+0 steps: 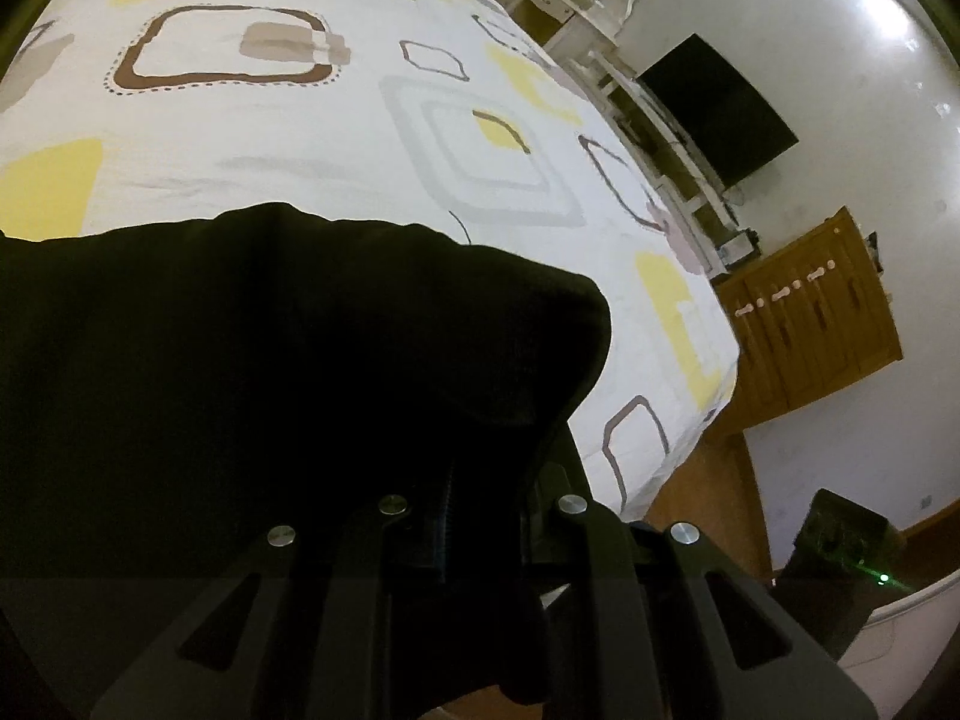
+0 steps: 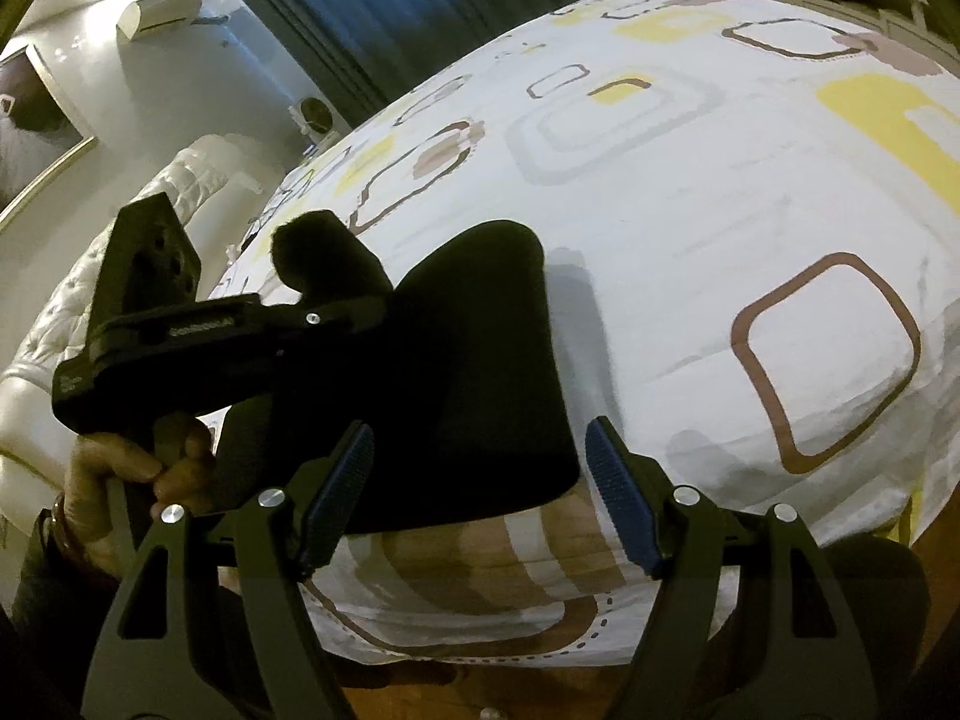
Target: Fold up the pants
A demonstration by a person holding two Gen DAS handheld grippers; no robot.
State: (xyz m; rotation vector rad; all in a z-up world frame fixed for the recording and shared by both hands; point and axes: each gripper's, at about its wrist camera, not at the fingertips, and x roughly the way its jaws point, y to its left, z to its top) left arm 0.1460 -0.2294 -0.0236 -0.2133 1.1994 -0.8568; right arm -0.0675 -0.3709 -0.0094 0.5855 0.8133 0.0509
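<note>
The black pants (image 1: pixel 252 360) lie bunched on the patterned bedsheet (image 1: pixel 336 138) and fill the lower left of the left wrist view. My left gripper (image 1: pixel 480 498) is shut on the pants; cloth drapes over its fingers and hides the tips. In the right wrist view the pants (image 2: pixel 468 372) sit as a folded black mound on the sheet (image 2: pixel 720 192). The left gripper (image 2: pixel 336 306) shows there at the left, clamped on a raised fold of the pants. My right gripper (image 2: pixel 480 480) is open, its blue pads (image 2: pixel 624 498) apart at the near edge of the pants, holding nothing.
The bed's edge runs along the right in the left wrist view, with a wooden cabinet (image 1: pixel 810 324), a dark screen (image 1: pixel 720 114) and wood floor beyond. In the right wrist view a white padded headboard (image 2: pixel 120 240) and dark curtains (image 2: pixel 420 6) stand behind.
</note>
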